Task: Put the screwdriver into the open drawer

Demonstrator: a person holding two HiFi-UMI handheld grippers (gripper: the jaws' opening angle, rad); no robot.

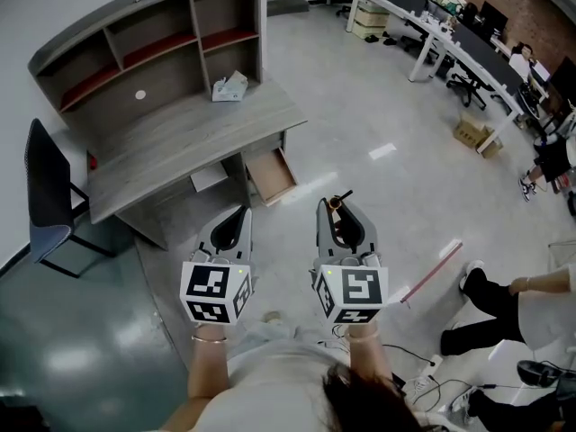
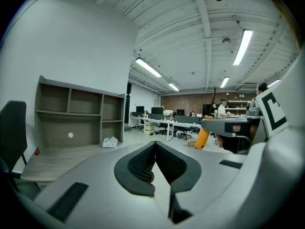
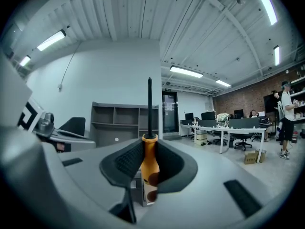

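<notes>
An orange-handled screwdriver (image 3: 149,163) with a dark shaft stands upright between the jaws of my right gripper (image 3: 148,152), which is shut on its handle. In the head view the right gripper (image 1: 340,212) is held over the floor, the screwdriver (image 1: 337,207) poking out at its tip. My left gripper (image 1: 234,223) hangs beside it to the left, and in its own view the left gripper (image 2: 155,147) has its jaws closed together with nothing between them. The open drawer (image 1: 272,175) juts from under the grey desk (image 1: 180,138), ahead of both grippers.
A black chair (image 1: 47,196) stands at the desk's left end. A tissue pack (image 1: 229,85) lies on the desk by the shelf unit (image 1: 144,48). A person's legs (image 1: 490,300) and cables are on the floor at right. Office desks line the far right.
</notes>
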